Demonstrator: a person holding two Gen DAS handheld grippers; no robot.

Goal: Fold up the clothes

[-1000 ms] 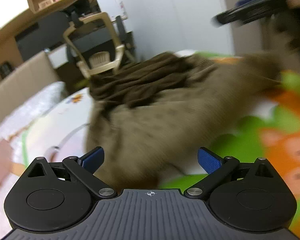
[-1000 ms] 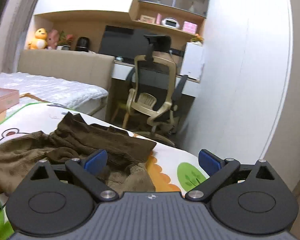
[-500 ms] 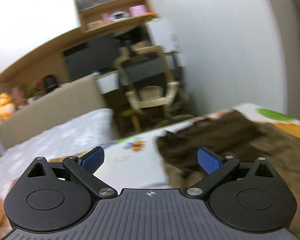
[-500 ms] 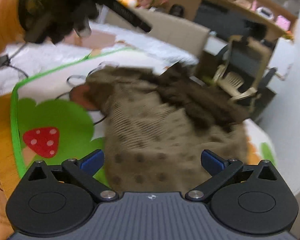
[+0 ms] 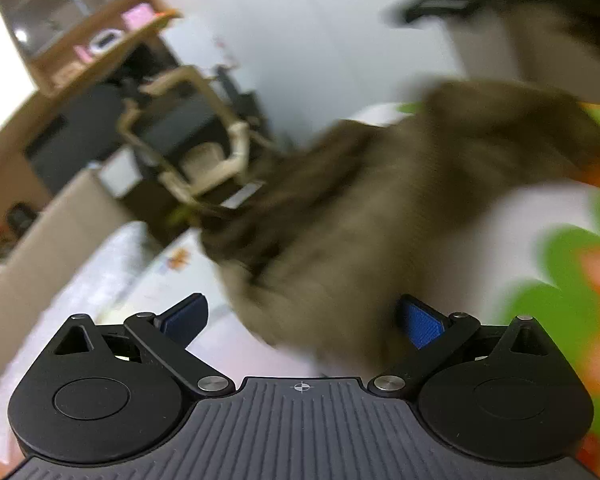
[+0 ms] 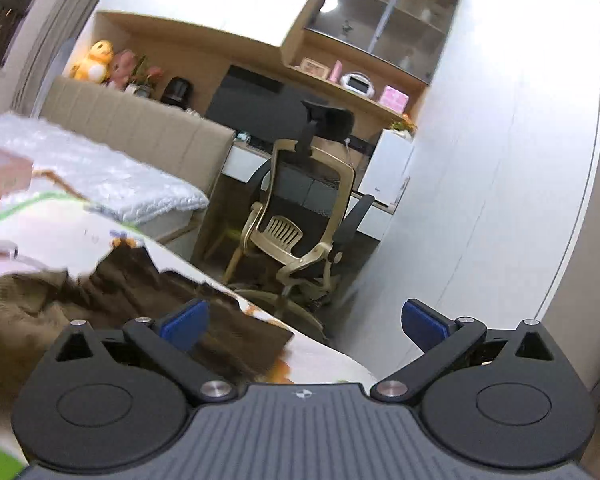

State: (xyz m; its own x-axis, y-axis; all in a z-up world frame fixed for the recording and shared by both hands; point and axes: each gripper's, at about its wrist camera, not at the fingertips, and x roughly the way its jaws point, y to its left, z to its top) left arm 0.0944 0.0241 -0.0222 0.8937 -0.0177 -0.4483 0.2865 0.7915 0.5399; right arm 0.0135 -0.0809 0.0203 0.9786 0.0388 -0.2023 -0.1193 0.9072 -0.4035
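Note:
A crumpled brown knit garment lies on a colourful play mat on the bed; this view is blurred by motion. My left gripper is open, just above the garment's near edge, holding nothing. In the right wrist view the same garment lies at the lower left. My right gripper is open and empty, raised near the mat's far corner and facing the room. The right hand and its gripper show as a dark blur at the top right of the left wrist view.
A beige office chair stands at a desk beyond the bed. A white quilted cover and padded headboard lie to the left. Shelves hang above the desk. A white wall is to the right.
Both grippers have swung sharply. The left view turned back from the room onto the garment. The right view lifted from over the garment to face the chair and desk. Both stayed open.

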